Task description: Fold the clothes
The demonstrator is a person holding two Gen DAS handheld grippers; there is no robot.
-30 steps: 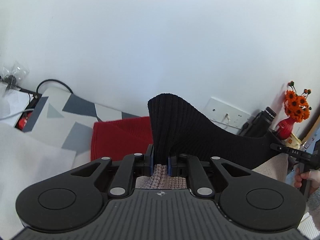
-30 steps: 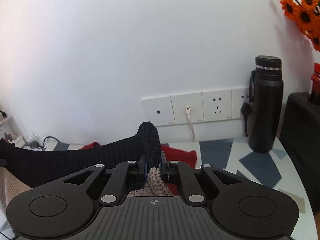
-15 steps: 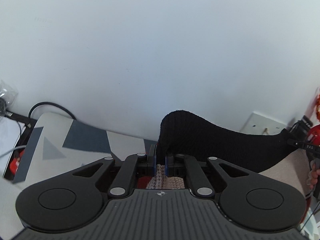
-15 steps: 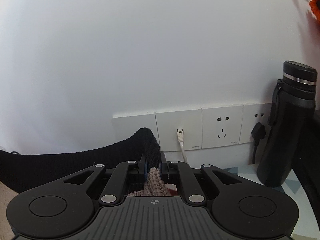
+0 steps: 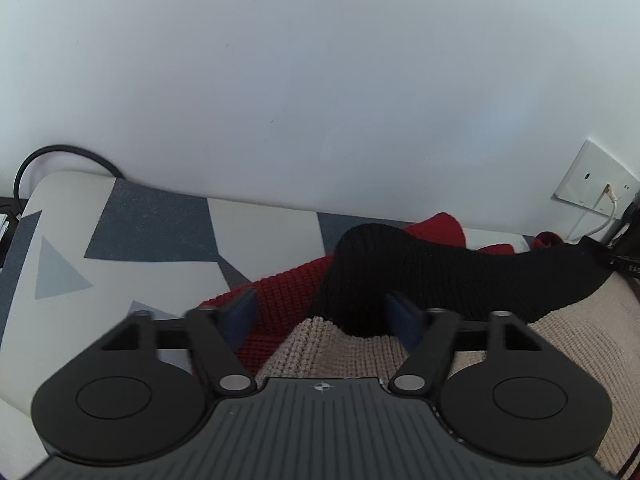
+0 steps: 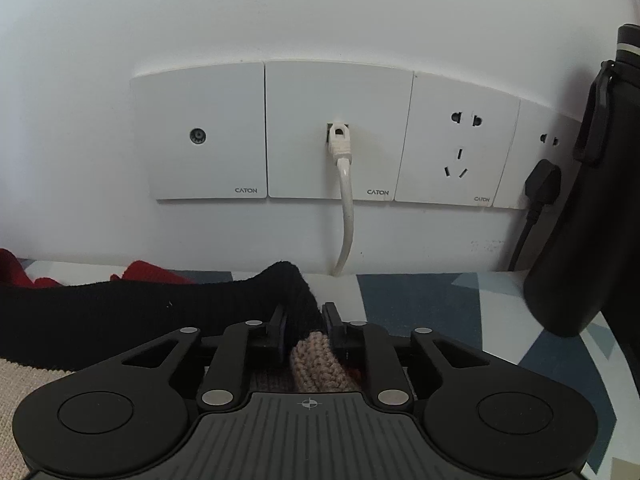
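Observation:
A beige knit sweater [image 5: 580, 340] with a black ribbed hem [image 5: 440, 272] lies over a red knit garment [image 5: 280, 300] on the patterned table [image 5: 140, 220]. My left gripper [image 5: 322, 314] is opening and stands wide. The hem's corner sits loose between its blue pads [image 5: 240, 312] and touches at most the right one. My right gripper [image 6: 306, 324] holds the hem's other corner [image 6: 296, 296] with beige knit [image 6: 316, 364] behind it. Its jaws are opening slightly, and the cloth still fills the narrow gap between them.
The white wall is close ahead, with a row of sockets [image 6: 340, 132], a white cable [image 6: 346, 208] and a black plug [image 6: 540, 184]. A tall black flask [image 6: 592, 200] stands at the right. A black cable [image 5: 60, 156] loops at the table's far left corner.
Both grippers have come down and closer to the wall, laying the hem on the red garment. The left jaws have sprung wide and let go; the right jaws have parted a little.

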